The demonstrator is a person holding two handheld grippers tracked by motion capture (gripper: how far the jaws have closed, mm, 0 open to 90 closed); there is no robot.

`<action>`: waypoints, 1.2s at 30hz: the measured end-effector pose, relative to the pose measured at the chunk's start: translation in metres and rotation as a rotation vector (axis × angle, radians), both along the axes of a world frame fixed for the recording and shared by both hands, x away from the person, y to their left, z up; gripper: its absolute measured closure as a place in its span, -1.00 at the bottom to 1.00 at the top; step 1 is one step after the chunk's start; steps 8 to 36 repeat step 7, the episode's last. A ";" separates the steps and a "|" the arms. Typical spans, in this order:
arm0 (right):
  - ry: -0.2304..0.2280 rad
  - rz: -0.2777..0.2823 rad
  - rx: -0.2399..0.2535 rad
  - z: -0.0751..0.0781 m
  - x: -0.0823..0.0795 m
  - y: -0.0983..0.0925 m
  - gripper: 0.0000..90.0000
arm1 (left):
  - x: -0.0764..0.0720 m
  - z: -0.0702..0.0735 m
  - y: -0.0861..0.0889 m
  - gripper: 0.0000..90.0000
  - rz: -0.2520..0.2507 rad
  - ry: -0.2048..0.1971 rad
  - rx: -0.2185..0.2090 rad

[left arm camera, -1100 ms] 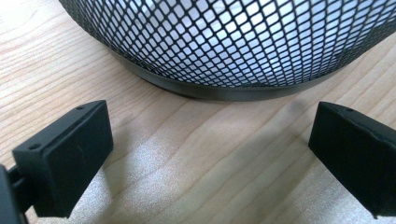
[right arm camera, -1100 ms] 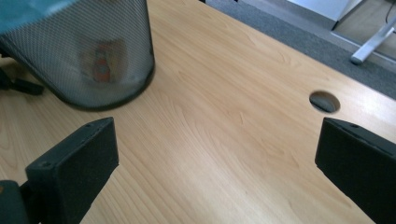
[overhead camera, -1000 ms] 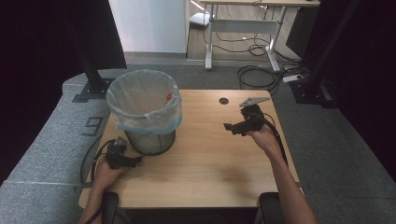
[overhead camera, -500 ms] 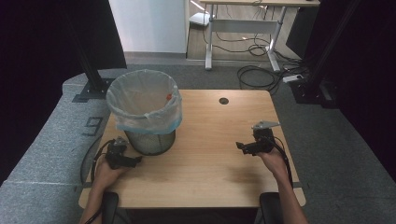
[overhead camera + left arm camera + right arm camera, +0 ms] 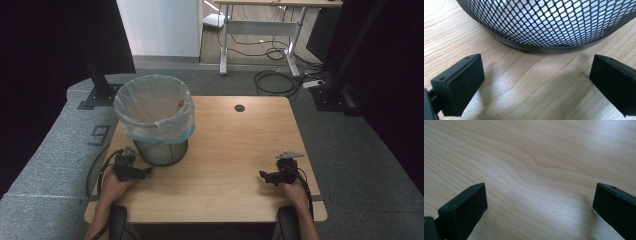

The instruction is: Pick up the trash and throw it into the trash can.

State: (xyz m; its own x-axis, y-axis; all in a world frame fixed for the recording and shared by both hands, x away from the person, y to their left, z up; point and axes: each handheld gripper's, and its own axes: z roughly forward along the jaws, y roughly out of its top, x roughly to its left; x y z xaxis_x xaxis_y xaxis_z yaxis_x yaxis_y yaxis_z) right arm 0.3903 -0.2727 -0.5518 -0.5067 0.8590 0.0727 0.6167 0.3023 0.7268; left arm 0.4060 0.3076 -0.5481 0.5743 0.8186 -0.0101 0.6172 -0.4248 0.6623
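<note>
- My left gripper [image 5: 146, 173] rests just beside the foot of the bin [image 5: 155, 120], jaws wide and empty.
- My right gripper [image 5: 265, 175] sits well right of the bin on the table [image 5: 225, 145], jaws wide, holding nothing.
- I judge the work paused at rest; the next move needs something to pick.

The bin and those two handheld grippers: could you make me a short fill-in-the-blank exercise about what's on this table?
1. The mesh bin is lined with a clear plastic ____.
2. The left gripper rests on the table with its jaws ____.
3. Between the jaws of the right gripper lies bare ____.
4. The bin stands nearer the ____ gripper.

Missing words: bag; open; wood; left
</note>
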 end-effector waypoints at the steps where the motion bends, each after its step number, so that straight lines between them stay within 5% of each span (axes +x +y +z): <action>1: 0.004 -0.001 -0.004 -0.001 -0.001 0.000 -1.00 | 0.000 0.000 0.000 -1.00 0.000 0.000 0.000; 7: -0.019 -0.007 -0.039 -0.005 -0.005 -0.001 -1.00 | 0.000 0.000 0.000 -1.00 0.000 0.000 0.000; 36: -0.019 -0.007 -0.039 -0.005 -0.005 -0.001 -1.00 | 0.000 0.000 0.000 -1.00 0.000 0.000 0.000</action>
